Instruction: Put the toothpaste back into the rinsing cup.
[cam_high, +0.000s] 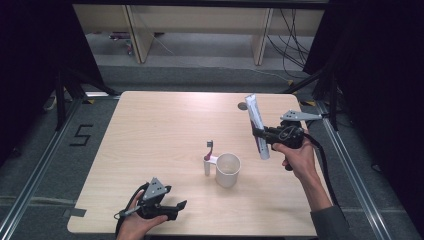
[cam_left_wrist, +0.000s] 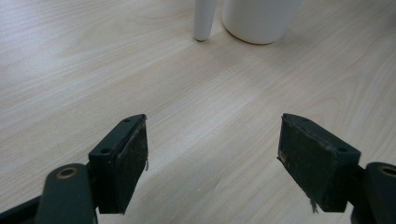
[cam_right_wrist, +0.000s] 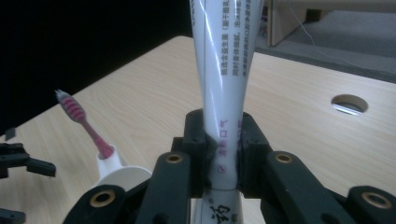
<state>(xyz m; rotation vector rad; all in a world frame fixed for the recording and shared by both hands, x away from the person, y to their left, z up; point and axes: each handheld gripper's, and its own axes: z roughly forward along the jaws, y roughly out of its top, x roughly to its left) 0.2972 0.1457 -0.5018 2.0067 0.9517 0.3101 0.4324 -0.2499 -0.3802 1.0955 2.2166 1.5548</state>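
Right gripper (cam_high: 261, 134), at about 3 o'clock from the white cup (cam_high: 227, 170), is clamped on a white toothpaste tube (cam_high: 257, 125). The tube is held clear of the table (cam_high: 150, 130), pinched near its middle, its flat end tilted up toward 11 o'clock. Left gripper (cam_high: 181, 205) sits at 7 o'clock from the cup, low over the table's near edge, jaws spread wide with bare wood between them. A pink toothbrush (cam_high: 208, 152) stands just beside the cup at 10 o'clock.
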